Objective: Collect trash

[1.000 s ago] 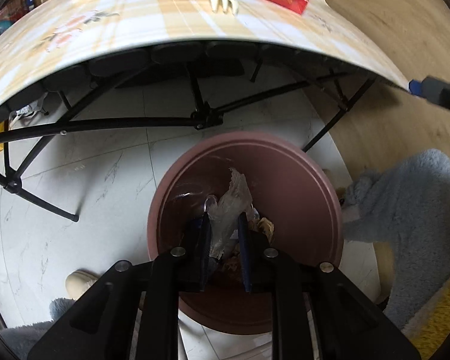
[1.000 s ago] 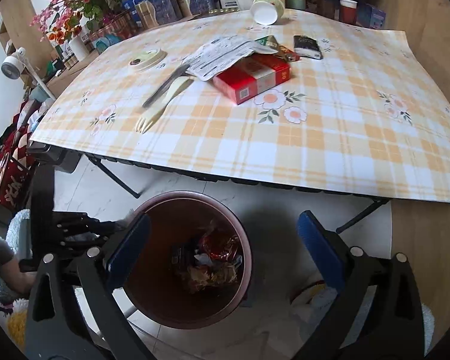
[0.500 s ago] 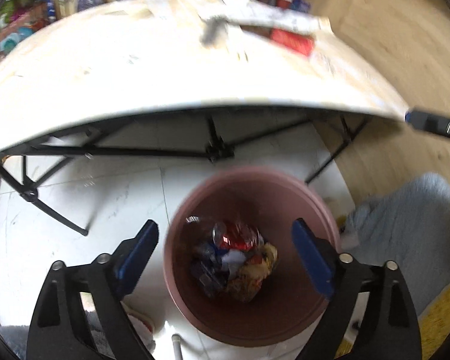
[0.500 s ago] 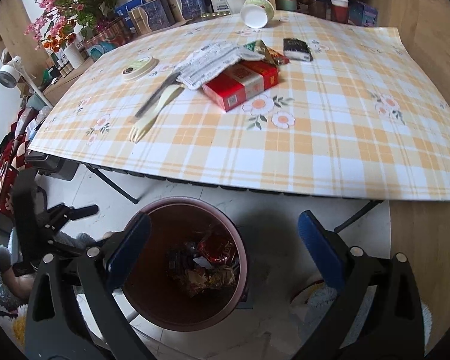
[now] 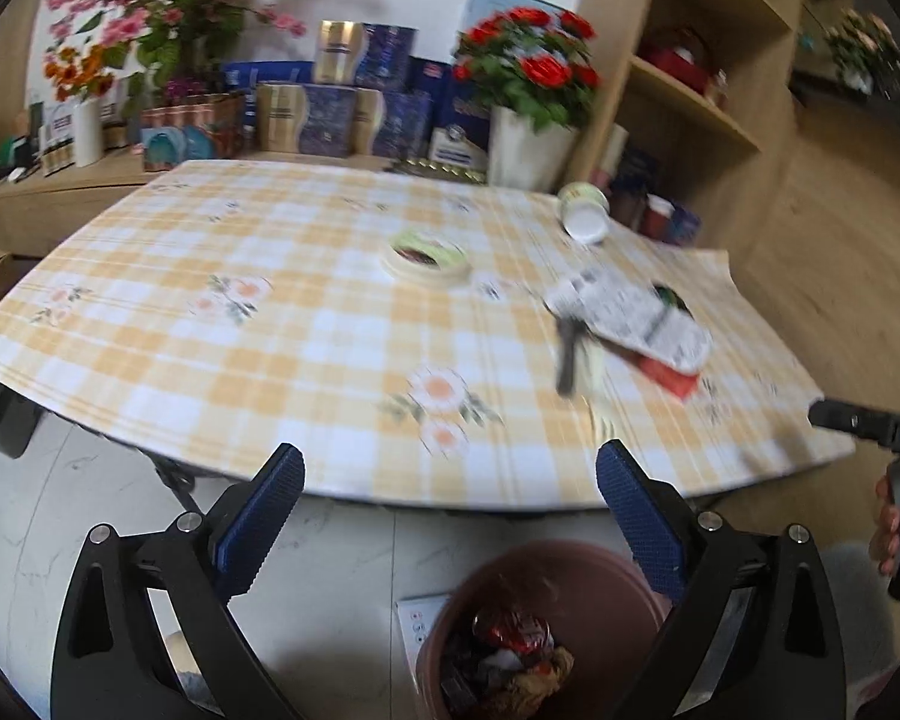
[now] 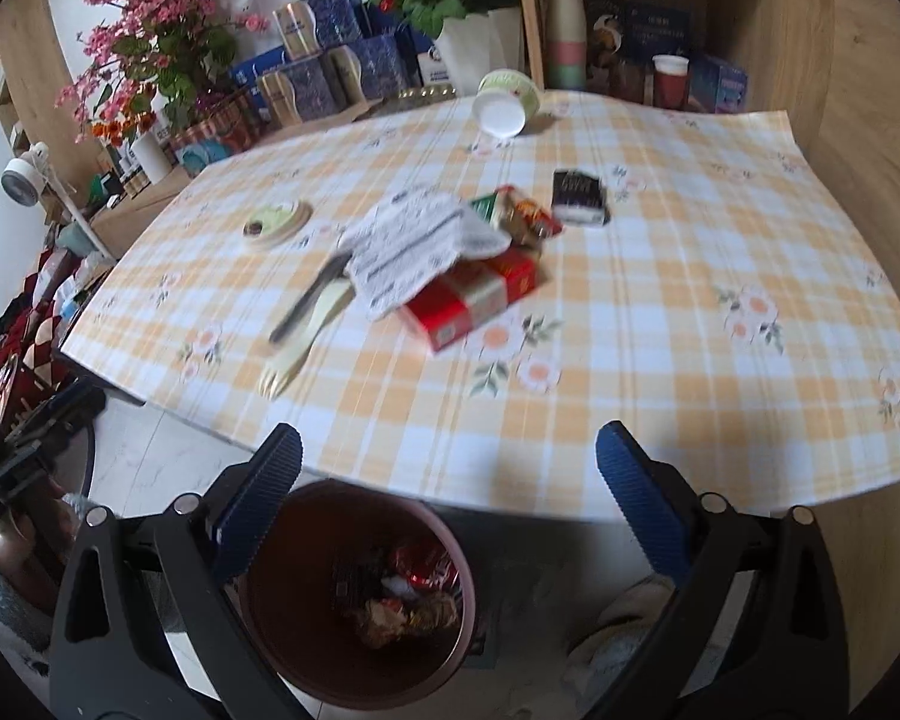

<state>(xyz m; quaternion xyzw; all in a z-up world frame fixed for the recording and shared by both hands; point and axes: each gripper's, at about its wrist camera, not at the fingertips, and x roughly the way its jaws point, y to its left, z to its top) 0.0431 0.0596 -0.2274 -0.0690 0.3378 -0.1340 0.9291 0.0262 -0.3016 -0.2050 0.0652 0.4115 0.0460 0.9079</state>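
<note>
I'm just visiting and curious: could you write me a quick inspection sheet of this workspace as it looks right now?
Surface: table with orange plaid floral cloth.
Job's things: printed paper lying over a red box; snack wrappers; dark packet; tipped paper cup; round lid; cream fork beside a dark utensil. Brown bin on the floor, trash inside.
Clutter: boxes and flower pots behind the table.
Grippers: left gripper open, empty; right gripper open, empty.
Cables: nothing seen.
Surroundings: wooden shelves, tiled floor.
</note>
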